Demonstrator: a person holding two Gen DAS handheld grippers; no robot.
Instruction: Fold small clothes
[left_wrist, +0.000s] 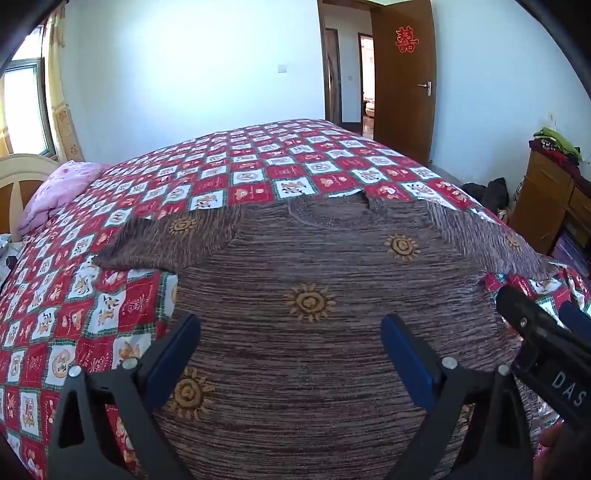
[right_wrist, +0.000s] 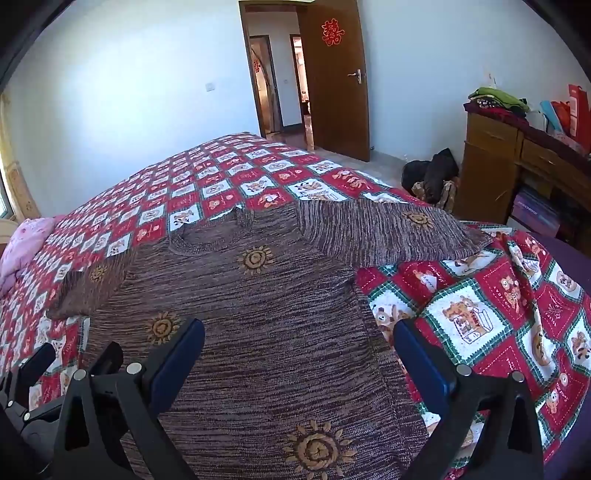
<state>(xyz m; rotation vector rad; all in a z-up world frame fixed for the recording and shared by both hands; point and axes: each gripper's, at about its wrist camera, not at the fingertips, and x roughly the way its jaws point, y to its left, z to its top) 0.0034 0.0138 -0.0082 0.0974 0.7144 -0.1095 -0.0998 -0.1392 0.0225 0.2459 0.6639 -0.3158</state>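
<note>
A brown striped knit sweater (left_wrist: 332, 280) with yellow sun motifs lies flat on the bed, neck away from me, both sleeves spread sideways. My left gripper (left_wrist: 291, 332) hovers open over the sweater's lower body, nothing between its blue pads. The right gripper's black finger (left_wrist: 532, 325) shows at the right edge of the left wrist view. In the right wrist view the same sweater (right_wrist: 258, 314) fills the middle, and my right gripper (right_wrist: 299, 343) stands open above its right hem edge, holding nothing. The left gripper's black frame (right_wrist: 33, 369) peeks in at the lower left.
The bed carries a red, white and green checked cover (left_wrist: 258, 166) (right_wrist: 480, 306). A pink pillow (left_wrist: 59, 195) lies at the far left by the headboard. A wooden dresser (right_wrist: 491, 162) with piled clothes stands on the right, dark bags (right_wrist: 432, 173) on the floor beside it, an open door (right_wrist: 332, 81) behind.
</note>
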